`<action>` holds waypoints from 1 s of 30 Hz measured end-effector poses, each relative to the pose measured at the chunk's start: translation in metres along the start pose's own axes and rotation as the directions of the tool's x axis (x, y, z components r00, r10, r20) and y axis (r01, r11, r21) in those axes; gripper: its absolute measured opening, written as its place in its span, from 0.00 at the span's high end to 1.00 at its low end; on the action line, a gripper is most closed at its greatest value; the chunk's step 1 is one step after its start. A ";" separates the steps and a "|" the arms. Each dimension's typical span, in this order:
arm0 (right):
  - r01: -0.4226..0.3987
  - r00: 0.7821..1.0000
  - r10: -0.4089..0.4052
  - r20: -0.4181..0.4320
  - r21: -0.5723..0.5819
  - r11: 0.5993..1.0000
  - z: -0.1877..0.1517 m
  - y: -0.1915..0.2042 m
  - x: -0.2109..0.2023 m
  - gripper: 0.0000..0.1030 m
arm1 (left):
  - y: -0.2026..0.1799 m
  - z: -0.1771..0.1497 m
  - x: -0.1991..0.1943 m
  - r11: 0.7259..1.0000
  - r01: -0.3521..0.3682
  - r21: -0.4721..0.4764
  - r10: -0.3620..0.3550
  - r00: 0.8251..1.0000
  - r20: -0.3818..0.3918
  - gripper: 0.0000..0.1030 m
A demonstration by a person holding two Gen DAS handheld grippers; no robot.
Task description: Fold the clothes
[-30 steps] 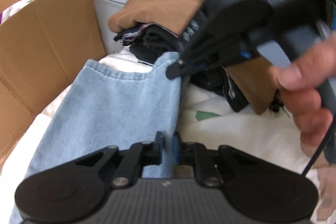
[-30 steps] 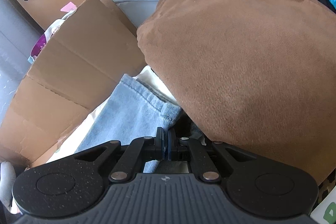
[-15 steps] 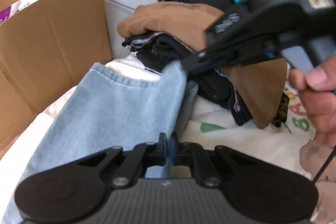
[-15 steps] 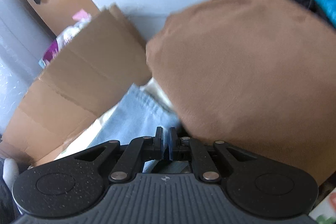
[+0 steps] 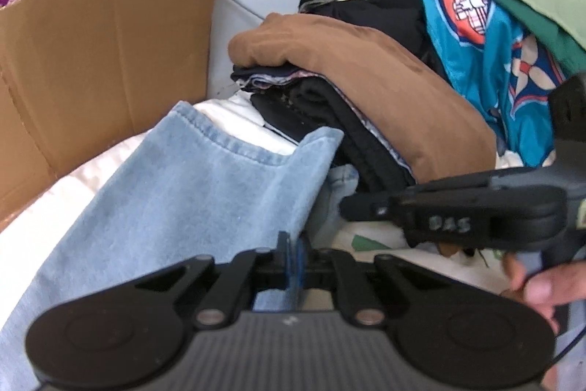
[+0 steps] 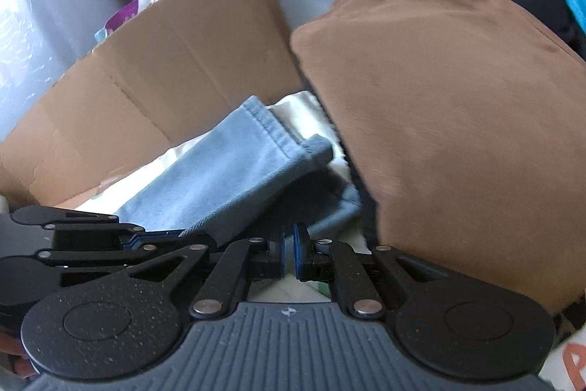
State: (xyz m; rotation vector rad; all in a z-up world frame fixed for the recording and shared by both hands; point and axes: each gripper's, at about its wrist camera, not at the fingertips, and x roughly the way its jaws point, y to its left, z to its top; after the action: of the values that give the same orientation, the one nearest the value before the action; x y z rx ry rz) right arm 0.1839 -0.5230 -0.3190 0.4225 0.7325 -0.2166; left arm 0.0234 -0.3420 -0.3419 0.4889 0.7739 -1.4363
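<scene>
Light blue jeans (image 5: 183, 200) lie stretched over a white sheet (image 5: 227, 109), hem toward a clothes pile. My left gripper (image 5: 292, 255) is shut on the jeans' right edge; the cloth runs up from its pads to the raised hem corner. In the right wrist view that gripper (image 6: 175, 234) enters from the left, pinching the denim (image 6: 227, 178). My right gripper (image 6: 290, 255) is shut with only a sliver between its pads, and I see no cloth in it. From the left wrist view it (image 5: 344, 207) points left, beside the jeans' lower layer and below the hem corner.
A stack of folded clothes topped by a brown garment (image 5: 366, 68) rises just beyond the hem. A cardboard box (image 5: 91, 43) walls the left side. Teal and green garments (image 5: 494, 61) hang at the right. A hand (image 5: 542, 288) holds the right gripper.
My right gripper has left the hem corner it was pinching and swung down and to the right. The left gripper has closed on the denim edge and lifted it slightly.
</scene>
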 end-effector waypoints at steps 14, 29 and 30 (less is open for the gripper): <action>0.006 0.993 -0.019 -0.113 -0.118 0.993 -0.017 0.007 0.035 0.70 | 0.005 -0.002 0.002 0.998 0.055 0.008 -0.055 0.998 -0.016 0.97; 0.065 0.992 -0.079 -0.102 -0.130 0.989 -0.026 -0.007 0.013 0.70 | -0.003 -0.024 0.031 0.992 0.101 0.071 -0.096 0.993 -0.068 0.97; 0.067 0.992 -0.080 -0.099 -0.129 0.989 -0.027 -0.008 0.011 0.70 | -0.004 -0.026 0.033 0.992 0.101 0.075 -0.096 0.993 -0.073 0.97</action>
State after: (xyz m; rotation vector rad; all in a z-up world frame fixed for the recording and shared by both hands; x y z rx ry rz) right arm 0.1731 -0.5185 -0.3463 0.2891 0.8602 -0.2180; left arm 0.0135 -0.3465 -0.3828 0.5698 0.8077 -1.5531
